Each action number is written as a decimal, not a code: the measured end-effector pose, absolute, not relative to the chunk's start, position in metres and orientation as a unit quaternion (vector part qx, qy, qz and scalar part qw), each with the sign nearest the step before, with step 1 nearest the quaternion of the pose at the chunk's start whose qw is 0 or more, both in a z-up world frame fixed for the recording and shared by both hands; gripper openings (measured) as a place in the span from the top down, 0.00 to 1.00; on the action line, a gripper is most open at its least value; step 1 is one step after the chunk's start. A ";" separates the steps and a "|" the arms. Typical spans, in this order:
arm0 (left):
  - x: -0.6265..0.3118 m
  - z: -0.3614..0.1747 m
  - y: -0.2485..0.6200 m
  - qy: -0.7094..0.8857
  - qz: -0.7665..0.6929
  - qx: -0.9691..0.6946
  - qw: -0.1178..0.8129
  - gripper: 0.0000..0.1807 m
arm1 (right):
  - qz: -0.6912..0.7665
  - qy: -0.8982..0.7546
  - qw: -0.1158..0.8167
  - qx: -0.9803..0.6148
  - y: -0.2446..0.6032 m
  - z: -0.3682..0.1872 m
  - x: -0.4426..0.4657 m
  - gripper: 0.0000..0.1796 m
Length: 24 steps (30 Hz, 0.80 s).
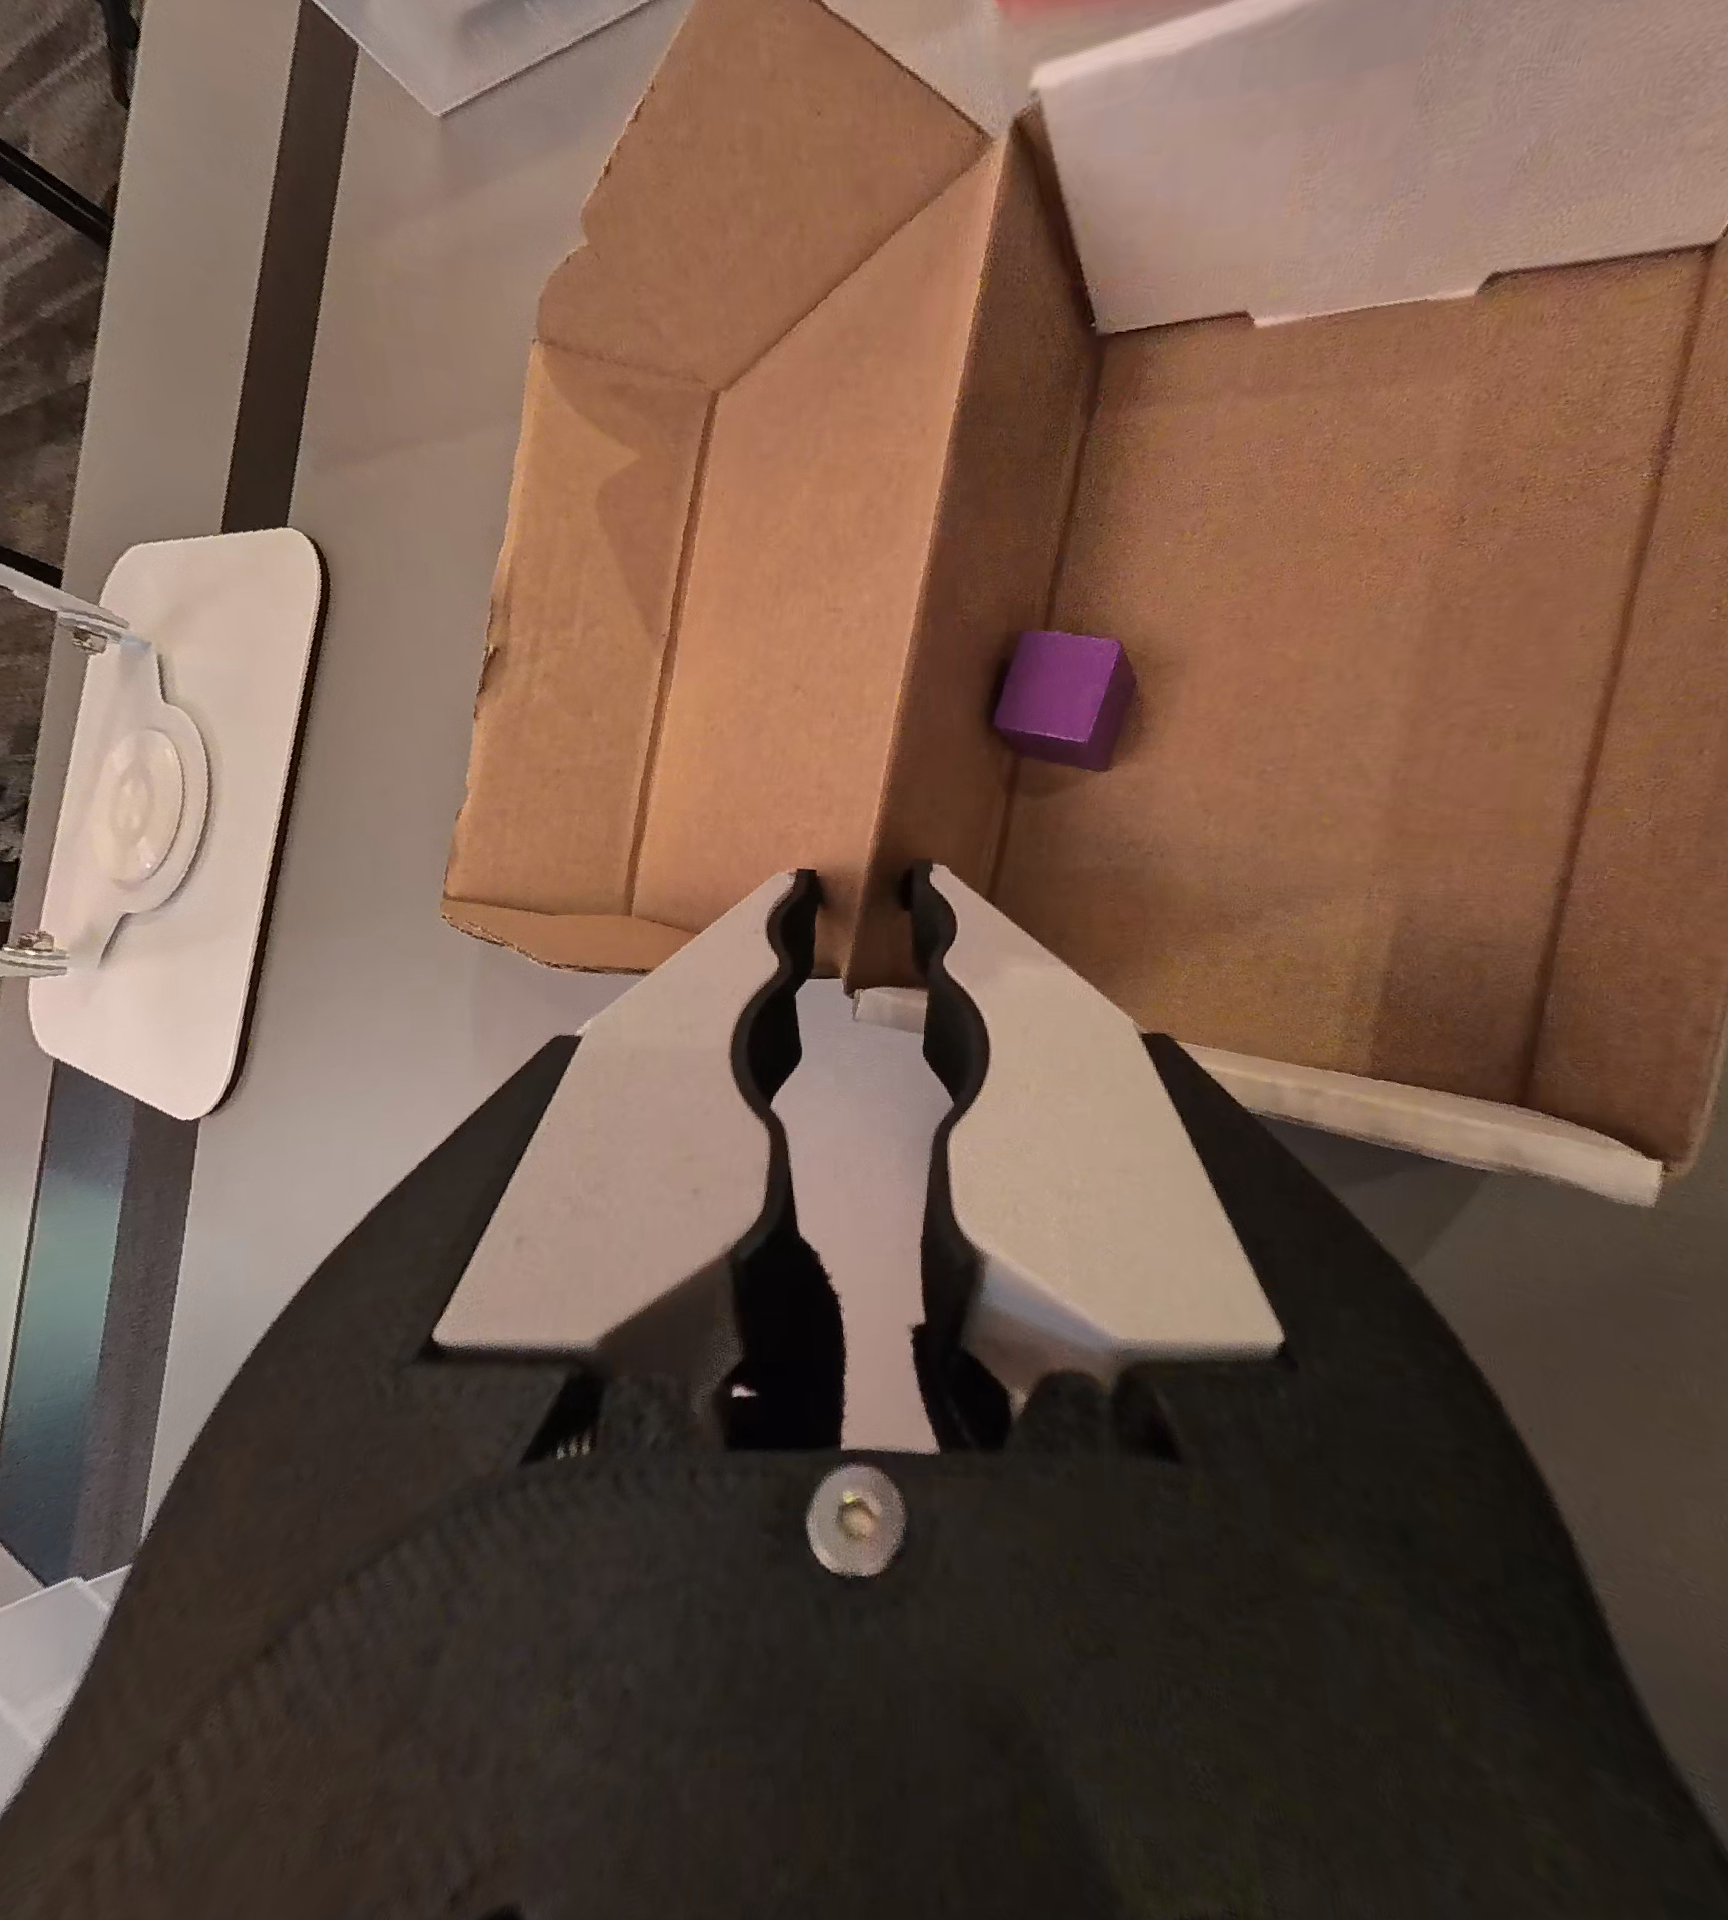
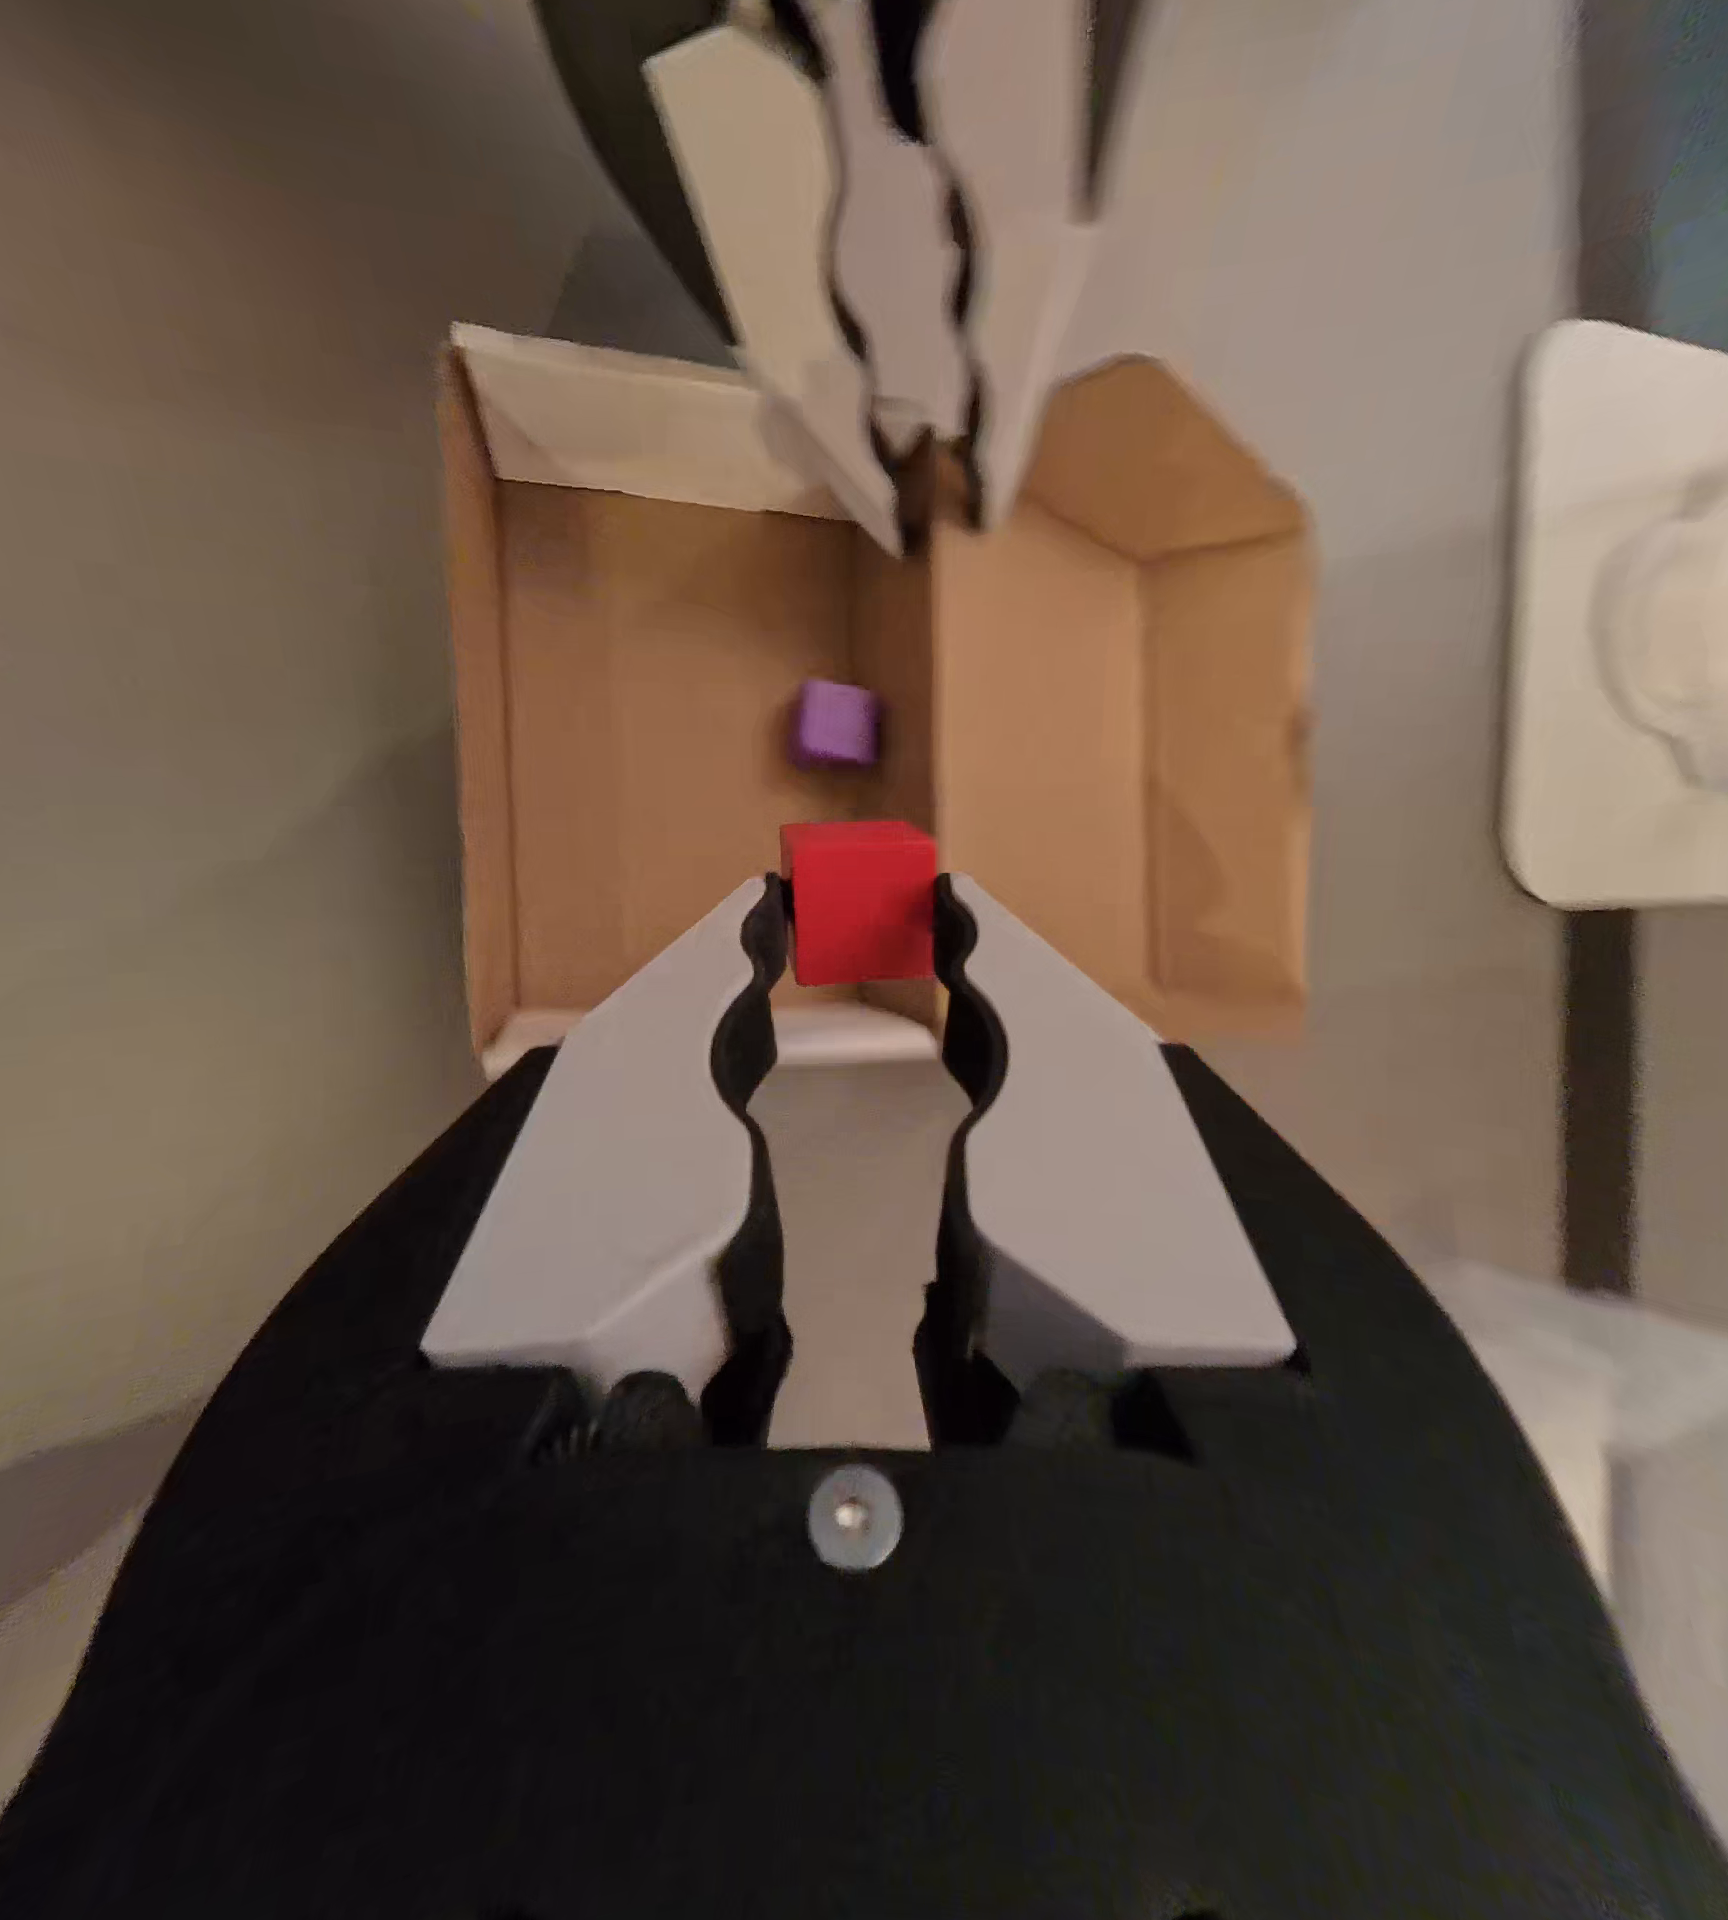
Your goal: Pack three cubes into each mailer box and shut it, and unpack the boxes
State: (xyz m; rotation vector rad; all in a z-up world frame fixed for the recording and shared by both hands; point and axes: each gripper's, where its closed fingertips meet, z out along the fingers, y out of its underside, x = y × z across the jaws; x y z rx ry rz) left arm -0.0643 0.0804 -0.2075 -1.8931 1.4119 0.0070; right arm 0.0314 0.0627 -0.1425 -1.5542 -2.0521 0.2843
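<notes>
- The small red cube (image 2: 862, 902) sits pinched between the tips of the right gripper (image 2: 860, 896), held above the near end of the open brown cardboard mailer box (image 2: 652, 790).
- A small purple cube (image 1: 1064, 700) rests on the box floor, just beside the upright lid panel (image 1: 927, 582).
- The left gripper (image 1: 862, 896) has its jaws nearly together, straddling the lid panel's near edge; whether the pads press the cardboard, I cannot tell.
- The box lies on a pale grey table (image 1: 372, 623), with a white mounting plate (image 1: 176, 821) well apart from it.
</notes>
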 end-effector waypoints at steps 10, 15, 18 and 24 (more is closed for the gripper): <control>-0.064 -0.208 0.081 0.554 0.003 -0.741 0.379 0.91 | -0.048 -0.627 0.234 -0.742 0.182 -0.127 0.212 0.86; -0.064 -0.208 0.080 0.553 0.001 -0.742 0.380 0.91 | -0.069 -0.613 0.151 -0.772 0.190 -0.183 0.259 0.86; -0.064 -0.208 0.081 0.552 -0.002 -0.742 0.381 0.91 | -0.070 -0.616 0.123 -0.775 0.190 -0.202 0.267 0.86; -0.064 -0.208 0.081 0.552 -0.003 -0.742 0.381 0.91 | -0.072 -0.619 0.079 -0.778 0.195 -0.224 0.275 0.85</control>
